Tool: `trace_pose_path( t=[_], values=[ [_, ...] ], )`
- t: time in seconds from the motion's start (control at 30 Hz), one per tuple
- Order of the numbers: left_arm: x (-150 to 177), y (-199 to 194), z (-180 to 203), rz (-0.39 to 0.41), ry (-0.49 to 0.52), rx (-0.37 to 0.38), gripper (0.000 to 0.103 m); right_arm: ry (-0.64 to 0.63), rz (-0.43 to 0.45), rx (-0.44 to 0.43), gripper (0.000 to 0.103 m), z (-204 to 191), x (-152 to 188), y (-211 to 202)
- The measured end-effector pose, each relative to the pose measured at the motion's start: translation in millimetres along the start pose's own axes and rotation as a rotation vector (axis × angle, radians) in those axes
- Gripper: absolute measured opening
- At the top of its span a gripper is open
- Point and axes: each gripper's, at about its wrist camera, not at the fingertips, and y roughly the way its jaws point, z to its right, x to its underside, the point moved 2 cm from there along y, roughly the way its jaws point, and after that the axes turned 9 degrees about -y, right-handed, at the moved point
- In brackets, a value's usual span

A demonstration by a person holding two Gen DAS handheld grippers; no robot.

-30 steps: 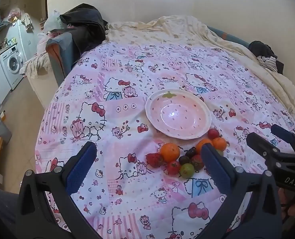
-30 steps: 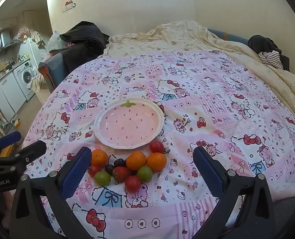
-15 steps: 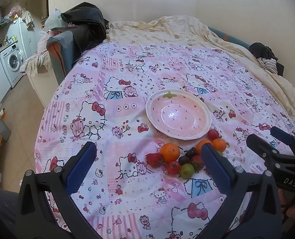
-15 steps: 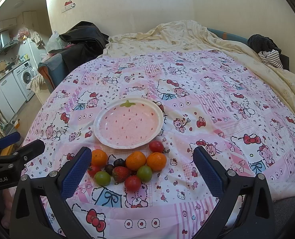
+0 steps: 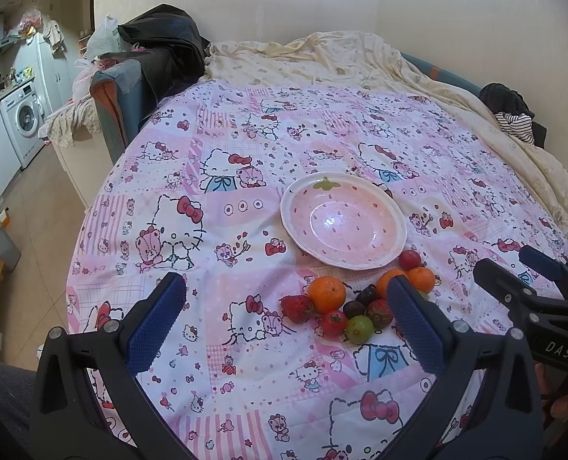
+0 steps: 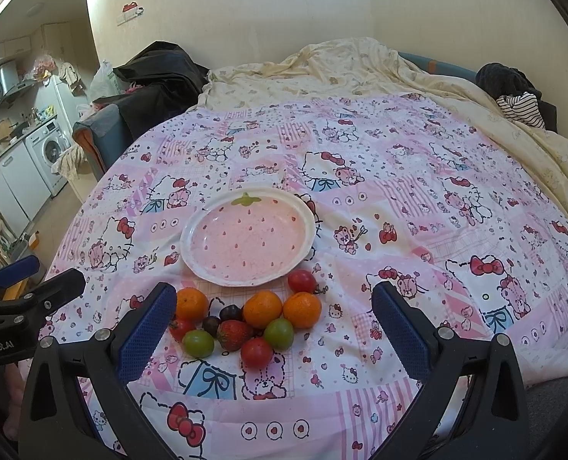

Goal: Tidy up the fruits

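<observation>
An empty pink strawberry-pattern plate (image 5: 397, 214) (image 6: 307, 212) lies on the Hello Kitty cloth. In front of it sits a cluster of fruit (image 6: 245, 318) (image 5: 355, 301): three oranges (image 6: 263, 308), strawberries (image 6: 233, 334), red tomatoes (image 6: 256, 352), green ones (image 6: 198, 343) and dark grapes (image 6: 230, 312). My left gripper (image 5: 286, 322) is open and empty, above the cloth just left of the cluster. My right gripper (image 6: 270, 329) is open and empty, its fingers straddling the cluster from above and nearer. Each gripper shows at the edge of the other's view.
The pink cloth (image 6: 418, 207) covers a wide soft surface, with a cream blanket (image 6: 341, 73) behind it. Dark clothes (image 5: 161, 46) lie on a chair at back left, striped clothing (image 6: 521, 107) at back right. A washing machine (image 5: 25, 122) and floor lie beyond the left edge.
The left wrist view has drifted slightly; the plate and fruit sit nearly where they were. Both grippers stay open and nothing has been picked up.
</observation>
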Motion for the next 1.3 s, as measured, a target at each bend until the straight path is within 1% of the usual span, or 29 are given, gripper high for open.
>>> trace_pose_path(
  t=[1.3],
  values=[
    [1.1, -1.1, -1.4, 0.003, -0.009, 0.014, 0.103, -0.001, -0.007, -0.004, 0.103, -3.5, 1.8, 2.2]
  ],
)
